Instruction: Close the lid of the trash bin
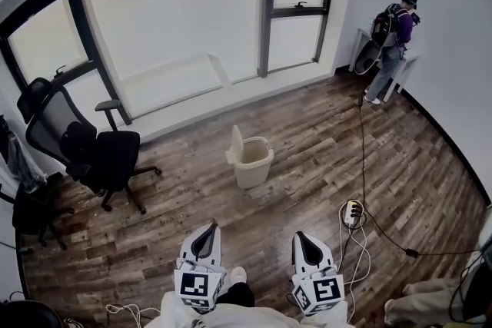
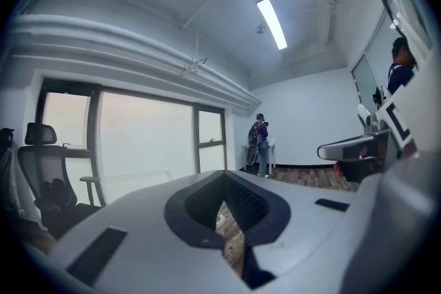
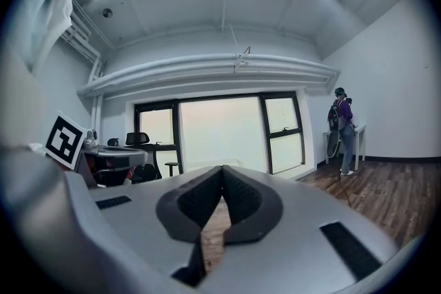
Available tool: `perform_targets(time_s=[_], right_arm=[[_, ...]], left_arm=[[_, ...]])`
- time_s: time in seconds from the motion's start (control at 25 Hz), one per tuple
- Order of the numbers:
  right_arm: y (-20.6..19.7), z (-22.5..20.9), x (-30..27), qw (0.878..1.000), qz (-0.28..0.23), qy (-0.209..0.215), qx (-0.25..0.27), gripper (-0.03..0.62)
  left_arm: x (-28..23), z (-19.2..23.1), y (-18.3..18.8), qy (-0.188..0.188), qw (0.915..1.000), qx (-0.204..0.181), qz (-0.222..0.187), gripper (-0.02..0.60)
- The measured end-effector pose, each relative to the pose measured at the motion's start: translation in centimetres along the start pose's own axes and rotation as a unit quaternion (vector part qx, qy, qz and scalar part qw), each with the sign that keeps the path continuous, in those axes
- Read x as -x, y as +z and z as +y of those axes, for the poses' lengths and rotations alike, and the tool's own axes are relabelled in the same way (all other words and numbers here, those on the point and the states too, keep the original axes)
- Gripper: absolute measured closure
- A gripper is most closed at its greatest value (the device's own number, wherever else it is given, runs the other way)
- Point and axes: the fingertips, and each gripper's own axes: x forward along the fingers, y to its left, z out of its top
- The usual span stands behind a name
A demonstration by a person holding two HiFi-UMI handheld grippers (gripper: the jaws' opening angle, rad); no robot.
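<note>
So, head view first: the trash bin [image 1: 257, 163] sits out on the wood floor [image 1: 307, 157], well ahead of me and below the window [image 1: 177, 19]; its lid [image 1: 237, 140] stands upright on the bin's left edge, so it's fully open and the job isn't started. The left tongs [image 1: 208, 230] and right tongs [image 1: 301, 237] are both low by my body, well apart from the bin; there's a power strip [image 1: 353, 213] with cable off to the right and an office chair [image 1: 100, 154] to the left.

Left gripper view: the left tongs [image 2: 222, 197] are pinched together at the tips with nothing between them; I can't pick out the bin here.

Right gripper view: same deal, the right tongs [image 3: 221, 177] have their tips meeting and are empty.

My take on doing it well: get close first and mind that cable. No grip needed, I reckon; with one set of tongs closed, nudge the lid's top edge over toward the opening, then follow it down slowly so it doesn't slam or scoot the bin. The other tongs could steady the rim.
</note>
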Motion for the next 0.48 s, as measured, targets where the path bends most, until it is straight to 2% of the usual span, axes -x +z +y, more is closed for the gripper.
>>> perform_targets(time_s=[0.24,0.48], right_arm=[[1.2,0.2,-6.6,1.000,0.005,0.001,0.004,0.571],[1.2,0.9,-13.1,1.000,0.006,-0.002,-0.001,0.571]], left_arm=[[-5.4,3.9,1.4,-0.012,0.9999,0.008,-0.003,0.575],[-9.4,8.5,1.1,-0.017,0.9998,0.011,0.000,0.575]])
